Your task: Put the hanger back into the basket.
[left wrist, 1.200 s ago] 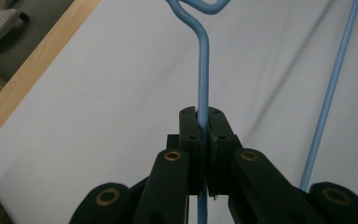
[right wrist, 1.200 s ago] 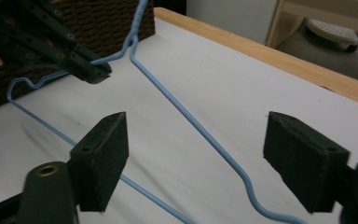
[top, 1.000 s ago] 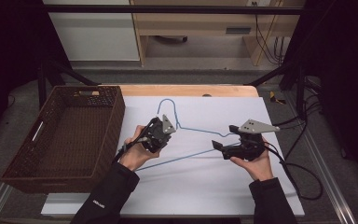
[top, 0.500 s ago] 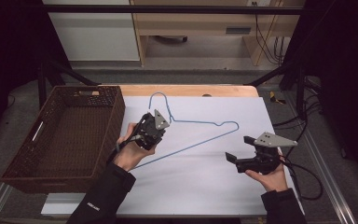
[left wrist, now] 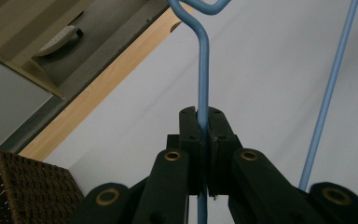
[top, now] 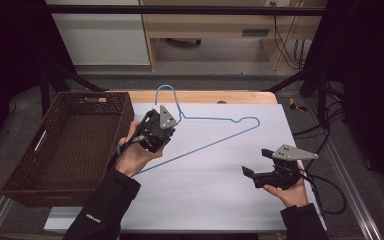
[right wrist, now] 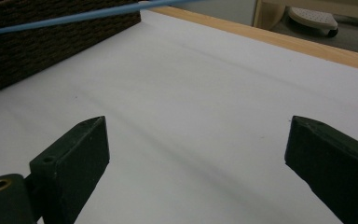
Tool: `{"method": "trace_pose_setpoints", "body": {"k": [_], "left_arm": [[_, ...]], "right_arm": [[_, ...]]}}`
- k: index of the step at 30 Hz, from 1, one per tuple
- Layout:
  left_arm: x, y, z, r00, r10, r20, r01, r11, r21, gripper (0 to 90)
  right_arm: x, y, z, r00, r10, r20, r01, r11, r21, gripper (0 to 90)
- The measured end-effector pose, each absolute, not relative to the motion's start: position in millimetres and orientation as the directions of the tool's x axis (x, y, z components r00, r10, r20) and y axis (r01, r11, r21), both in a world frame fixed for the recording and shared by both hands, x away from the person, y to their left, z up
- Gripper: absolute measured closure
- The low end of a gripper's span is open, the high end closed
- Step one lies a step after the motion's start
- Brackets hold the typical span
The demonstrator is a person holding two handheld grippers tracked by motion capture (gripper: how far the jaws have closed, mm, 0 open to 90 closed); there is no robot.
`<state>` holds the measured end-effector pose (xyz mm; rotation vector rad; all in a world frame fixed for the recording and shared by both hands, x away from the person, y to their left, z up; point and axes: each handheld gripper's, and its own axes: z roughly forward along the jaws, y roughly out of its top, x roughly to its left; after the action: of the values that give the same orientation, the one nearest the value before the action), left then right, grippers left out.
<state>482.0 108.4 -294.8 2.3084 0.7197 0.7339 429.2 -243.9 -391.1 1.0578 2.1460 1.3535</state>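
Beside the brown wicker basket (top: 65, 145), the left claw (left wrist: 204, 140) pinched the blue wire hanger (top: 215, 131) for carrying toward it, while the right claw (top: 258, 164) gaped wide and empty, farther off.

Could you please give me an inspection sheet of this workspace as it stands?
Surface: white sheet over a wooden table.
Job's things: blue wire hanger; brown wicker basket at the left, nothing seen inside.
Clutter: nothing seen.
Grippers: left tool shut on the hanger's neck; right tool open, holding nothing, apart from the hanger.
Cables: black cable trails from the right tool.
Surroundings: wooden shelving, dark frame, grey floor.
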Motion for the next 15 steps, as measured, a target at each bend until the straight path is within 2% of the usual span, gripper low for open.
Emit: {"method": "trace_pose_setpoints", "body": {"k": [5, 15], "left_arm": [[483.5, 111.9, -285.4, 0.725, 0.623, 0.295, 0.302, -0.672, 0.676, 87.1], [489.0, 114.8, -279.4, 0.758, 0.590, 0.278, 0.330, -0.714, 0.617, 87.1]], "right_arm": [[429.4, -243.7, -391.5, -0.640, 0.766, 0.063, 0.388, 0.251, 0.887, 7.1], [430.3, -242.3, -393.5, -0.640, 0.765, 0.069, 0.394, 0.250, 0.885, 7.1]]}}
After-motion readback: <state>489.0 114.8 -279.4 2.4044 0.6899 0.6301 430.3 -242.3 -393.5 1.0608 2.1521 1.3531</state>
